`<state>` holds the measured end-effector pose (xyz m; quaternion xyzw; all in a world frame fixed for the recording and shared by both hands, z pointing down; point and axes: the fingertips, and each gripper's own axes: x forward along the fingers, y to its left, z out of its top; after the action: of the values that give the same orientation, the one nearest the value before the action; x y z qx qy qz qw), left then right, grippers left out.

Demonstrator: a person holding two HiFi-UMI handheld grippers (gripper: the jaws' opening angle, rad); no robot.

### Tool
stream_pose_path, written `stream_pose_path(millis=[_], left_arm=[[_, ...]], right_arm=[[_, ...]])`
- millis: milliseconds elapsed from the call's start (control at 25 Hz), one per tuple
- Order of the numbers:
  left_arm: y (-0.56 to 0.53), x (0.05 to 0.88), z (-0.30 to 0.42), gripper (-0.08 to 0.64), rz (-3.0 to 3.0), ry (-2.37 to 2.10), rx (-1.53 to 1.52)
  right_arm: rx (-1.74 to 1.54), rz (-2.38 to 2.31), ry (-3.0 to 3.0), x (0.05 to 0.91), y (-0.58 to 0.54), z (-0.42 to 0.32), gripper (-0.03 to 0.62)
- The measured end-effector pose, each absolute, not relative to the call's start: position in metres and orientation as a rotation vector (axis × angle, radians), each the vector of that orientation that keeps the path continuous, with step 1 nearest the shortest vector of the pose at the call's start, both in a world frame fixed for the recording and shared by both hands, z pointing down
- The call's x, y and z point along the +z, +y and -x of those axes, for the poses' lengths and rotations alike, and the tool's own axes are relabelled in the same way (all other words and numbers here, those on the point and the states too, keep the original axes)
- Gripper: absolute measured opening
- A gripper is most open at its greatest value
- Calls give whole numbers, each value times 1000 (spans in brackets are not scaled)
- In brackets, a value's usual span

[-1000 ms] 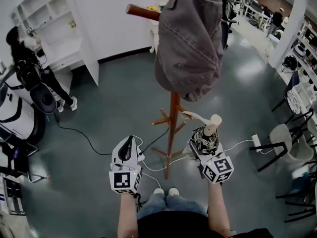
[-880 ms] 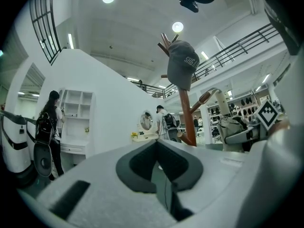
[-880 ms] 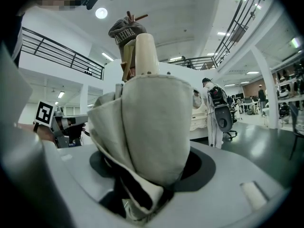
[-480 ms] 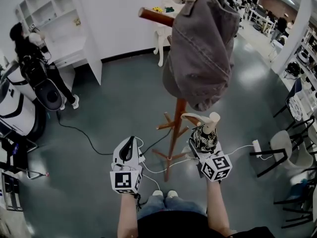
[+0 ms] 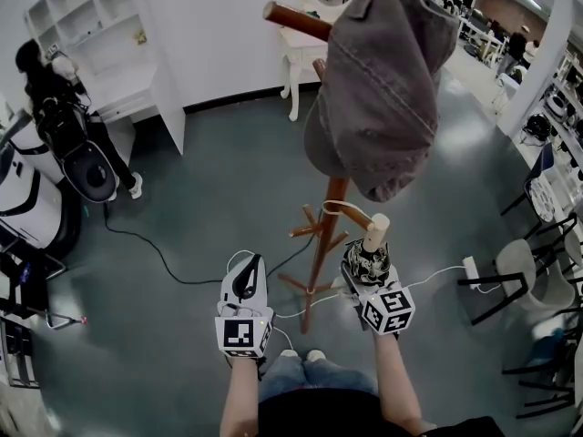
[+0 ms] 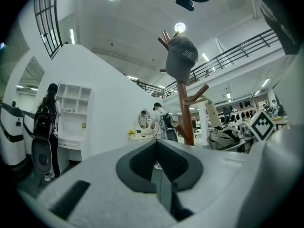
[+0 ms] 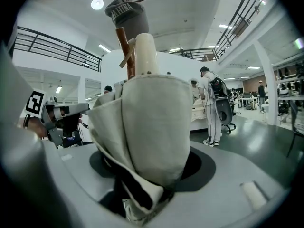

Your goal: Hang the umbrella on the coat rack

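Wooden and bare but for one grey cap (image 5: 387, 89) slung near its top, a coat rack (image 5: 318, 244) stands on the dark grey-green floor (image 5: 219, 189), its splayed feet just ahead of the person's pale shoes (image 5: 305, 355). The right gripper (image 5: 364, 268) is clamped round a folded umbrella (image 5: 367, 260), its jaws spread wide by the bunched cream and dark-patterned fabric. The right gripper view shows that cloth filling the gap between them. The umbrella sits just right of the rack's post and below the cap, not hung on any peg. Its cream handle (image 5: 376, 230) points up and away from the person. A pale wrist loop (image 5: 339, 208) curves from the handle end toward a low peg, though from this steep angle it is hard to say whether the two touch. The left gripper (image 5: 247, 276) hangs left of the post, apart from it, jaws pressed together on nothing. A white cable (image 5: 437, 267) trails across the floor to the right, near a group of chairs (image 5: 519, 262). Another person (image 5: 46, 89) stands beside white shelving (image 5: 91, 25) at far left.
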<state>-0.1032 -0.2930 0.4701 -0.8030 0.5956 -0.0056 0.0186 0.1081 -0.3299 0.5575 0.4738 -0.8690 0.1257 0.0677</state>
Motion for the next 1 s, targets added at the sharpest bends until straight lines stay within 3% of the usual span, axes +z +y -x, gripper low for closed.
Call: stream_pose_path(millis=[1000], left_arm=[[-286, 537, 27, 6, 2666, 1630, 2]], right_arm=[[357, -1502, -2541, 639, -313, -82, 302]])
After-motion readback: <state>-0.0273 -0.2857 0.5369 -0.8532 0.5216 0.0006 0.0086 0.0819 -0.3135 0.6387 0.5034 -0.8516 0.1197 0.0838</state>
